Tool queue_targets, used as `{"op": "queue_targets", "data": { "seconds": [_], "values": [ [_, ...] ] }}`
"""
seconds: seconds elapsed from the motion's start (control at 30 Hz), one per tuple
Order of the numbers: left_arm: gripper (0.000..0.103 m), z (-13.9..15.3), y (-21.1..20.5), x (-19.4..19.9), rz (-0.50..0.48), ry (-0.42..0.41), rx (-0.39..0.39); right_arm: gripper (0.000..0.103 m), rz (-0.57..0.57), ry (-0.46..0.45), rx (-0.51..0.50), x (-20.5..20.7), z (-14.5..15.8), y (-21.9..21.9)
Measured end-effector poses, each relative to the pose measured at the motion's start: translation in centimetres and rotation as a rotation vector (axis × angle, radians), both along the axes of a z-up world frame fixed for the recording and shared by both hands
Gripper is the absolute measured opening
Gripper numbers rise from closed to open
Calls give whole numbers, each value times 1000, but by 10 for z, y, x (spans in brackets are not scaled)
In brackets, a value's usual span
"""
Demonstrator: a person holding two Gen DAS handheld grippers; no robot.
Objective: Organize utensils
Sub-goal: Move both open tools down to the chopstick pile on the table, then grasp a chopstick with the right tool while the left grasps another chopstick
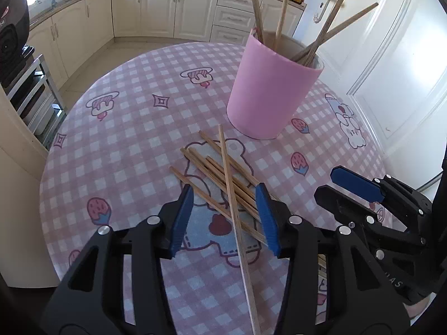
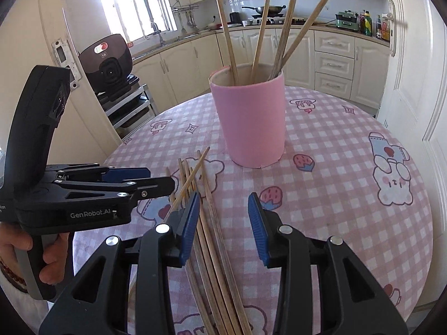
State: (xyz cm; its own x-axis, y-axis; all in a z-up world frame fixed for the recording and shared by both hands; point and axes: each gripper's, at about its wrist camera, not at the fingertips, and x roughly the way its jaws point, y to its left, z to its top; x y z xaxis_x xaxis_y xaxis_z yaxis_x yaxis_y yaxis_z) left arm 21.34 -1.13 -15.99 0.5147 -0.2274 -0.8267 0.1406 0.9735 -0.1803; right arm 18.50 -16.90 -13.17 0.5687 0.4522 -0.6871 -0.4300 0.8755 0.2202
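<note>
Wooden chopsticks lay in a loose heap on the worktop, toward its near edge; you had several more standing in the pink holder behind them. About half remained. Your left gripper straddled the heap, fingers apart, one stick between them ungripped. Your right gripper stood open beside it, crowding your reach.

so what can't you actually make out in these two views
- Near ends of the loose chopsticks: right wrist view, cut off by the bottom edge and the right gripper body.
- Lower ends of the chopsticks standing in the pink holder: both views, hidden by its wall.
- Whether the left gripper fingers touch any chopstick: left wrist view, the angle doesn't show it.
- Countertop bottles: too small to read.
</note>
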Motion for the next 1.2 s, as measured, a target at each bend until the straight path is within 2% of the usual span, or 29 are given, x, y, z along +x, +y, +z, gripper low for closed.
{"op": "queue_targets", "data": {
  "seconds": [0.23, 0.33, 0.37, 0.43, 0.87, 1.1, 1.2],
  "values": [
    [35, -20, -15, 19, -17, 55, 37, 34, -2, 37, 16, 5, -14, -2],
    [25, -27, -18, 26, -13, 67, 39, 34, -4, 48, 22, 7, -16, -4],
    [16, -26, -17, 28, -8, 62, 32, 34, -2, 50, 24, 7, -17, -4],
    [8, -26, -18, 31, -4, 57, 29, 34, 1, 56, 23, 9, -17, -4],
    [7, 3, 27, 20, 65, -22, -20, 34, 111, 100, -92, 40, -24, 37],
    [7, 7, 49, 16, 88, -30, -39, 26, 137, 96, -208, 56, -32, 58],
    [7, 6, 52, 17, 92, -32, -44, 23, 147, 96, -228, 60, -32, 61]
  ]
}}
